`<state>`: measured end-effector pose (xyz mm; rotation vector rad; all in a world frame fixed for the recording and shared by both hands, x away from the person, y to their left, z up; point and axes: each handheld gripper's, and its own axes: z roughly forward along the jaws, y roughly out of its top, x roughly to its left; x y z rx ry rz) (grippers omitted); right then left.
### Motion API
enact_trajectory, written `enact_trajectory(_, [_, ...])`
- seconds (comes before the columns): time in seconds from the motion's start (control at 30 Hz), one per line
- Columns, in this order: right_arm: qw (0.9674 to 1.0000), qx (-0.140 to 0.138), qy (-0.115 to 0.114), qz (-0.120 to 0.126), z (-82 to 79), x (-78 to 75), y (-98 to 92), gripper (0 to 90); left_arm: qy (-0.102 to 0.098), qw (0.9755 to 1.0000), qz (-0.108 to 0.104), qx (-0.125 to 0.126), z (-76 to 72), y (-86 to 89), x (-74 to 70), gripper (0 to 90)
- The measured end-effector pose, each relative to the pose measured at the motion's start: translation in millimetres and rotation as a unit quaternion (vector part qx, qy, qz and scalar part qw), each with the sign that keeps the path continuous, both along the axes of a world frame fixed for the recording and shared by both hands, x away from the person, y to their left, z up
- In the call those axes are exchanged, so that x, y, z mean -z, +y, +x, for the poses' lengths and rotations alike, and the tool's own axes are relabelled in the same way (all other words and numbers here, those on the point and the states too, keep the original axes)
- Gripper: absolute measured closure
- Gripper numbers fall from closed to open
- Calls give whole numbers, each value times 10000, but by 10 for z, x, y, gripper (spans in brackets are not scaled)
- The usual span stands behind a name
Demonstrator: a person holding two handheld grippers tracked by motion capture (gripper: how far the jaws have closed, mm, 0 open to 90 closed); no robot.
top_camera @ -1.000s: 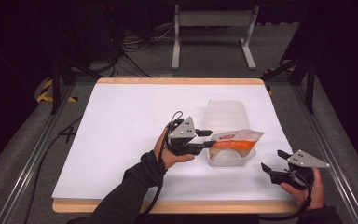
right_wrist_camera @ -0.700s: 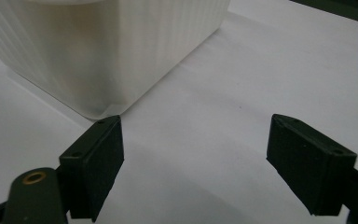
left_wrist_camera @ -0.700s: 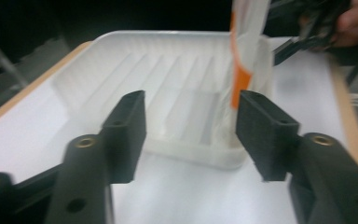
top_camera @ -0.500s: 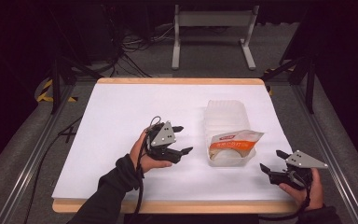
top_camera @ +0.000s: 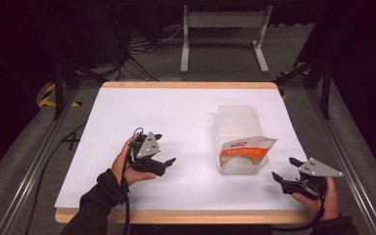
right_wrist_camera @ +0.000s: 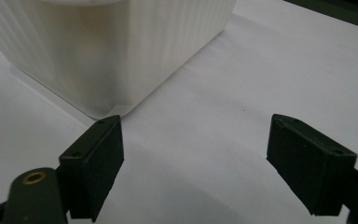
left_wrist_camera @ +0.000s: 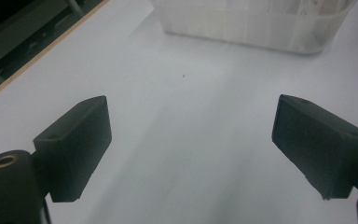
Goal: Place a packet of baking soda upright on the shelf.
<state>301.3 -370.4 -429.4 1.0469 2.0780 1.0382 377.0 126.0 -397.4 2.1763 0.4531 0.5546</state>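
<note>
White paper covers the surface (top_camera: 127,112), and I read it from left to right in the high view. My left claw (top_camera: 165,163) sits at about 8 o'clock on the sheet, jaws spread wide with nothing between them, pointing toward 3 o'clock. In the left gripper view those jaws frame bare paper, and the tub (left_wrist_camera: 261,28) stands well ahead, cut off by the top edge.

Moving right, the ribbed translucent tub (top_camera: 237,122) lies right of centre, its long axis running from 12 to 6 o'clock. An orange-and-white packet (top_camera: 247,149) rests in its near end, tilted, one corner poking over the right rim. Something pale and round shows under the packet, but I cannot tell what it is. The print on the packet is too small to read.

Farthest right, at about 5 o'clock, my right claw (top_camera: 282,171) is also wide and empty, aimed toward 10 o'clock. Its own view shows the tub's near corner (right_wrist_camera: 116,70) just beyond the left jaw, apart from it; the tub's rim is cut off above.

I judge the right claw clearly the nearer to the packet, which lies up and to its left, so a short reach toward 10 o'clock should meet it.
</note>
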Motion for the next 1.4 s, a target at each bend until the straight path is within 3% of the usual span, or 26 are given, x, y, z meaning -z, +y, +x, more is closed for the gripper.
enact_trajectory(0.3, [10000,-48,18,-80,1,3,25,186,94,9993,73,-343,-65,386,110,107])
enact_trajectory(0.47, [9999,-56,18,-103,-1,4,27,185,100,9984,265,-487,-101,550,180,99])
enact_trajectory(0.8, [9999,-45,26,-130,14,17,15,183,240,9964,140,-804,-188,906,313,92])
enact_trajectory(0.97, [10000,-1,15,-95,22,22,-17,180,335,9945,-72,-993,-258,1107,388,89])
enact_trajectory(1.13, [9999,51,-12,-87,22,24,-40,178,628,9885,-672,-1202,-349,1299,458,84])
enact_trajectory(1.3, [9999,110,-43,-6,37,19,-66,174,681,9851,-832,-1345,-417,1342,501,80])
enact_trajectory(1.4, [9999,133,-44,-20,46,31,-70,169,662,9854,-825,-1332,-421,1317,497,75])
